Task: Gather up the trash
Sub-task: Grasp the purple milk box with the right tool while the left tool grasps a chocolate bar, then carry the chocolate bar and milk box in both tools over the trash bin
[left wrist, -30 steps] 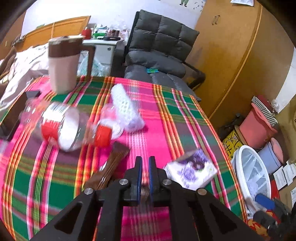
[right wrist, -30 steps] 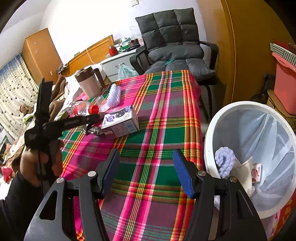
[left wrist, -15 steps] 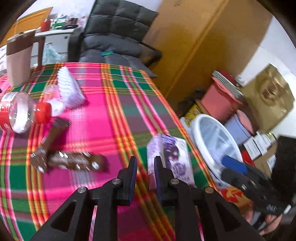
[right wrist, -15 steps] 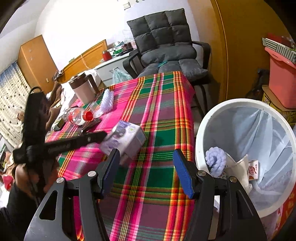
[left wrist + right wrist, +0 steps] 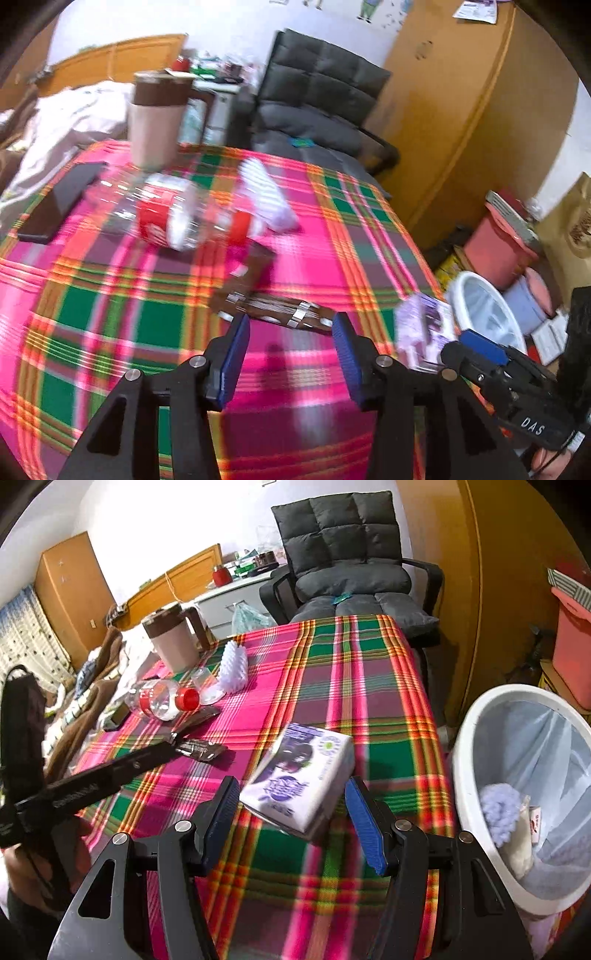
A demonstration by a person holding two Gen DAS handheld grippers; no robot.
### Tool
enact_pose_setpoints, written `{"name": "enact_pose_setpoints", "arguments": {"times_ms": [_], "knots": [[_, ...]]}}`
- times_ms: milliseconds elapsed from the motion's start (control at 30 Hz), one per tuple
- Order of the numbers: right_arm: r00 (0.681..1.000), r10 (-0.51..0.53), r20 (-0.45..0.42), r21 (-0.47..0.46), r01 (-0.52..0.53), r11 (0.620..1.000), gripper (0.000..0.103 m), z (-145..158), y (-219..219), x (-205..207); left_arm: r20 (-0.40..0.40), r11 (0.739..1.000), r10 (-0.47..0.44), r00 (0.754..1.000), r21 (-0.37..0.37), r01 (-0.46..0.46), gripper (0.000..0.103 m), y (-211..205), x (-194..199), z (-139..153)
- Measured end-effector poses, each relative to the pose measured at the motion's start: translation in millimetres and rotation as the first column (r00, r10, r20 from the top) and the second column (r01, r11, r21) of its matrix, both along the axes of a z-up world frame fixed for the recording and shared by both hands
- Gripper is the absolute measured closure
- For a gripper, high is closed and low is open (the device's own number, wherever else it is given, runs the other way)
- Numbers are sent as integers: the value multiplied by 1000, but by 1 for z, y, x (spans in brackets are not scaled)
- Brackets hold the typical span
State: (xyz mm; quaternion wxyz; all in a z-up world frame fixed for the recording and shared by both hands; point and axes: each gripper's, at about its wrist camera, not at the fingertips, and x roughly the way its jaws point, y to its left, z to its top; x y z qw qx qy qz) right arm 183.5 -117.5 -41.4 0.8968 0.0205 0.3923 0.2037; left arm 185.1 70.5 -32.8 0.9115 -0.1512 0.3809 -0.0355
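Carton [image 5: 301, 771] tilted just ahead of wide-open, empty right tongs [image 5: 293, 825], left tongs [image 5: 290, 360] just parted, empty.

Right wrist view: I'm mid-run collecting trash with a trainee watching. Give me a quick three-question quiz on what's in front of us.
1. True or false: the purple carton is clamped between the right gripper pads.
2. Which is lying on its side by the brown-lidded jug? A) a red-capped bottle B) a glass jar C) a tin can
3. Fill in: the white bin stands on the floor off the table's ___ edge as this view shows it.

Key: 1 false, the jaws stand open with the carton lying just ahead of them; 2 A; 3 right.
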Motion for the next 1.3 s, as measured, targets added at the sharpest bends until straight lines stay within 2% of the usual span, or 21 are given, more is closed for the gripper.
{"name": "enact_pose_setpoints", "arguments": {"times_ms": [67, 200, 333, 467, 567, 600, 633, 900, 1300], "knots": [[1000, -19, 1, -33, 19, 999, 41, -3, 5, 2, 18, 999, 34, 999, 39, -35, 54, 8, 0, 2], [999, -49, 20, -85, 50, 995, 39, -5, 9, 4, 47, 993, 66, 997, 98, -70, 42, 21, 3, 6], [998, -67, 8, -134, 67, 989, 37, -12, 9, 7, 3, 990, 26, 1000, 137, -27, 42, 25, 23, -3], [996, -89, -16, -131, 86, 988, 37, -15, 3, 10, -20, 986, -16, 1000, 167, 20, 42, 16, 40, -11], [997, -83, -1, -127, 82, 988, 37, -12, 0, 8, -36, 979, -48, 998, 194, 54, 60, 8, 49, -17], [997, -77, 3, -117, 76, 990, 43, -12, -2, 7, -51, 977, -51, 997, 205, 61, 70, 5, 52, -19], [997, -75, 7, -114, 75, 991, 43, -11, -3, 6, -60, 975, -54, 997, 211, 65, 81, 3, 54, -21], [997, -65, 34, -84, 68, 994, 44, -4, -12, 0, -47, 971, -27, 999, 234, 37, 83, 0, 45, -19], [996, -50, 70, -29, 52, 998, 44, 14, -23, -12, 25, 976, 27, 999, 217, -32, 83, -4, 9, 10]]}}
